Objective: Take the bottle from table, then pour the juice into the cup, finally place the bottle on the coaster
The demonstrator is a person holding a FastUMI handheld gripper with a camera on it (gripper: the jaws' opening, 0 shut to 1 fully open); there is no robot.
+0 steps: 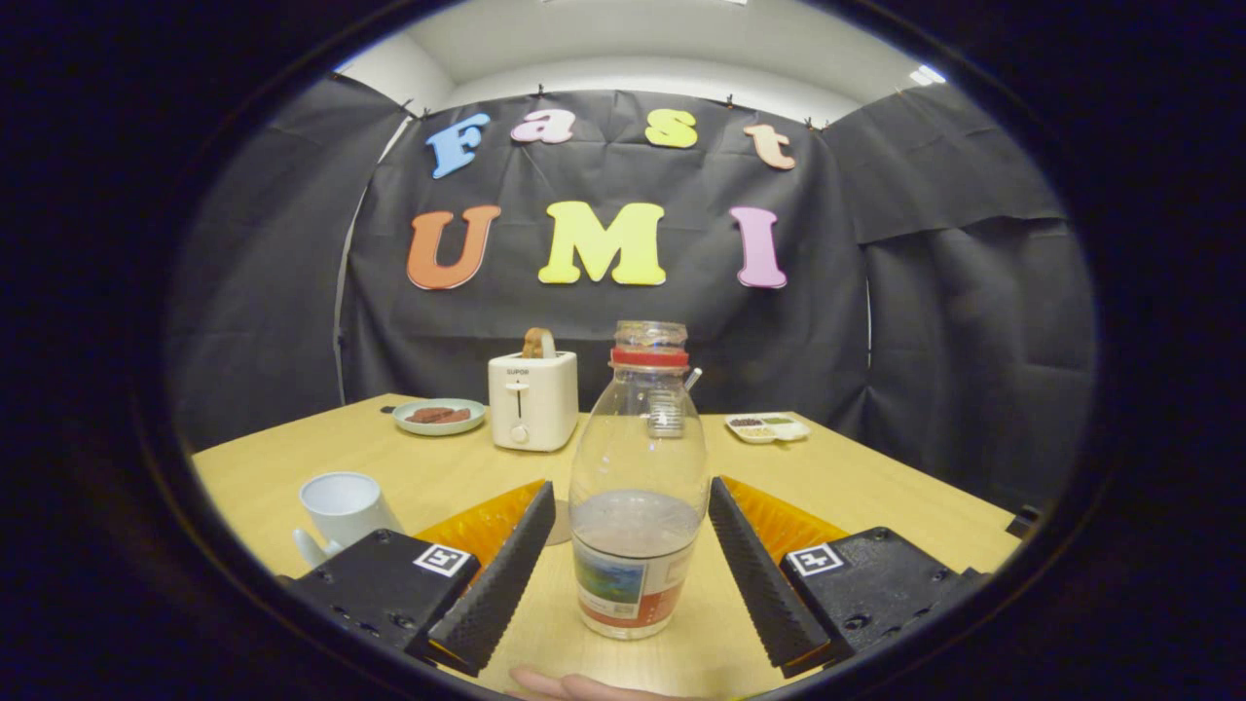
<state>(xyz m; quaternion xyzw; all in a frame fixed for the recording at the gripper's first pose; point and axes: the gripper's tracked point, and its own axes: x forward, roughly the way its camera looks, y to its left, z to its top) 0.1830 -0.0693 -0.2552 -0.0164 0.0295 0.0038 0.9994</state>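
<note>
Worktop [857,487]: pale wood surface, running back to the black cloth wall of the booth.

Tongs [633,574]: spread apart, one finger on either side of the bottle, neither pressing on it. A gap shows between each finger and the bottle wall.

Bottle [638,477]: clear plastic, upright on the worktop between the two fingers. No cap; red ring at the open neck. Brownish juice fills roughly the lower third. Paper label wraps the base.

Toaster [532,399]: white, at the back of the worktop, beyond the bottle and to its left. A slice of bread stands up out of the slot.

Cup [344,506]: white, with handle, on the worktop just past the left finger, well apart from the bottle.

Plate [439,416]: pale green, just left of the toaster, carrying something dark brown.

Small dish [768,426]: white, divided, at the back right beyond the bottle; contents too small to tell.

Coaster [559,526]: a thin sliver of a round, pale disc shows between the left finger and the bottle; mostly hidden.

Fingertip of a person [574,687]: just in sight on the near edge of the worktop, in front of the bottle.
</note>
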